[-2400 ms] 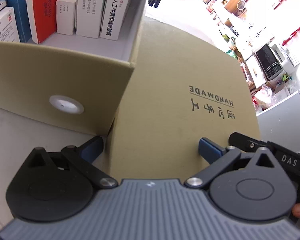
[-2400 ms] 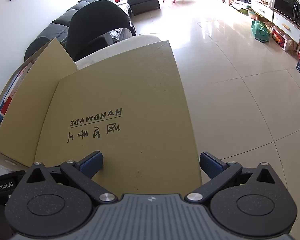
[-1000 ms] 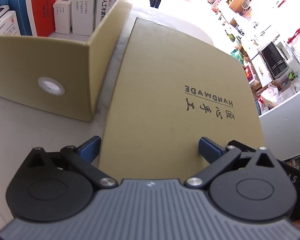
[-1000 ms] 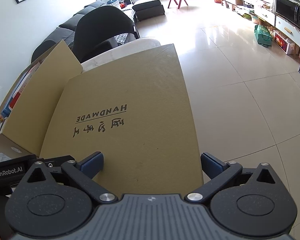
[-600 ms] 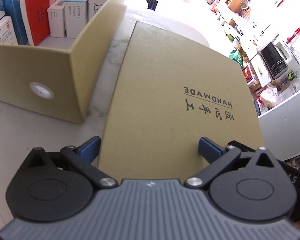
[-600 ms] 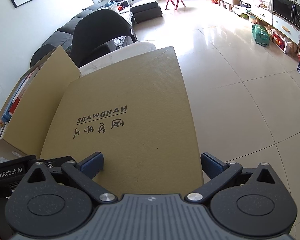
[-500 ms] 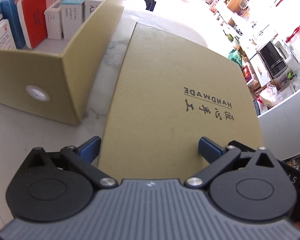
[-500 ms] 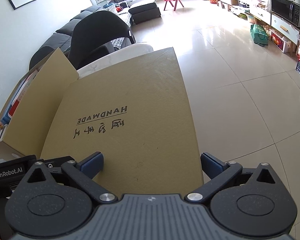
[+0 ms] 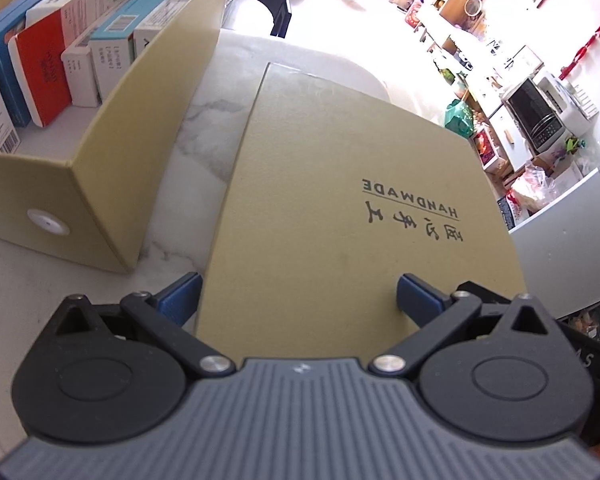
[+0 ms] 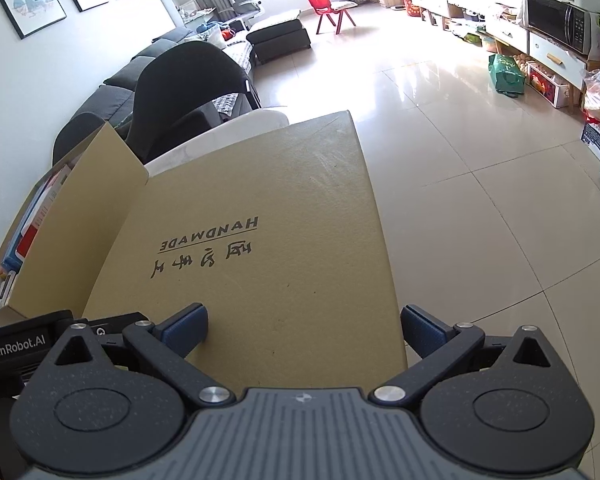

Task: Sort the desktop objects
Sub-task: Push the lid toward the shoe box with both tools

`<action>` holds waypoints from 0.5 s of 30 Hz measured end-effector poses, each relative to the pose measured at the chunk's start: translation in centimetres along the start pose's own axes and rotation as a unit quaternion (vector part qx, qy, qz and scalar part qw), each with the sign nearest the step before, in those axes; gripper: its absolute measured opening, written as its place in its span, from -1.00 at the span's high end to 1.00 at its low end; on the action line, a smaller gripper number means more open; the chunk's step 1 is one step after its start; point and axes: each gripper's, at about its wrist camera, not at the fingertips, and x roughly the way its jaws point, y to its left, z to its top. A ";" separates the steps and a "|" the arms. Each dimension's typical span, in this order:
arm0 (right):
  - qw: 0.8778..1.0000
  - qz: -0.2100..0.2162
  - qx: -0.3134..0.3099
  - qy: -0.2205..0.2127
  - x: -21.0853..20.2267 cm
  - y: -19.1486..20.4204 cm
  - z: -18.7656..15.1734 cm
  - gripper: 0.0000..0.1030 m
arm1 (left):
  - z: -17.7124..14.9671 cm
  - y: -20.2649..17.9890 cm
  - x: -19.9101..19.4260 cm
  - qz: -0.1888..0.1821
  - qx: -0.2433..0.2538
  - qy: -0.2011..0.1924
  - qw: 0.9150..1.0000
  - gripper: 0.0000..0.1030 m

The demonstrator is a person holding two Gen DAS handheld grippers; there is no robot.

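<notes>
A flat kraft lid [image 9: 340, 200] printed HANDMADE lies level in front of both grippers, right of the open kraft box [image 9: 112, 152]. Medicine cartons [image 9: 40, 76] stand upright inside that box. My left gripper [image 9: 298, 300] is open; its left finger sits just outside the lid's left edge and its right finger is over the lid. My right gripper [image 10: 302, 328] is open too, one finger over the lid [image 10: 260, 208] and the other at its right edge. The lid's near edge is hidden under both grippers. I cannot tell whether the lid rests on the table.
A white marble table [image 9: 204, 120] shows in the gap between box and lid. The box wall [image 10: 80, 208] stands left of the lid. Beyond the table's far edge are a dark chair [image 10: 188, 80] and tiled floor [image 10: 480, 160]. The left gripper's body [image 10: 16, 346] is beside my right one.
Both grippers and the lid have shifted right, away from the box. The lid no longer overlaps the box, and a strip of marble now shows between them.
</notes>
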 end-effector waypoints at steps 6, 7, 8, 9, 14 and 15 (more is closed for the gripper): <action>1.000 0.001 -0.002 -0.019 -0.9 0.2 0.6 -1.00 | 0.2 0.1 -1.2 -0.006 0.002 -0.015 1.000 -1.00; 1.000 0.002 -0.002 -0.022 -1.1 0.3 0.7 -1.00 | 0.2 0.2 -1.4 -0.006 0.003 -0.018 1.000 -1.00; 1.000 0.003 -0.002 -0.025 -1.2 0.4 0.8 -1.00 | 0.2 0.1 -1.6 -0.006 0.004 -0.021 1.000 -1.00; 1.000 0.003 -0.002 -0.028 -1.4 0.4 0.9 -1.00 | 0.3 0.1 -1.7 -0.007 0.005 -0.023 1.000 -1.00; 0.999 0.007 -0.004 -0.044 -2.2 0.8 1.5 -1.00 | 0.8 -0.2 -2.5 -0.008 0.007 -0.036 0.999 -1.00; 0.999 0.008 -0.005 -0.048 -2.4 1.0 1.6 -1.00 | 0.9 -0.3 -2.6 -0.009 0.008 -0.038 0.999 -1.00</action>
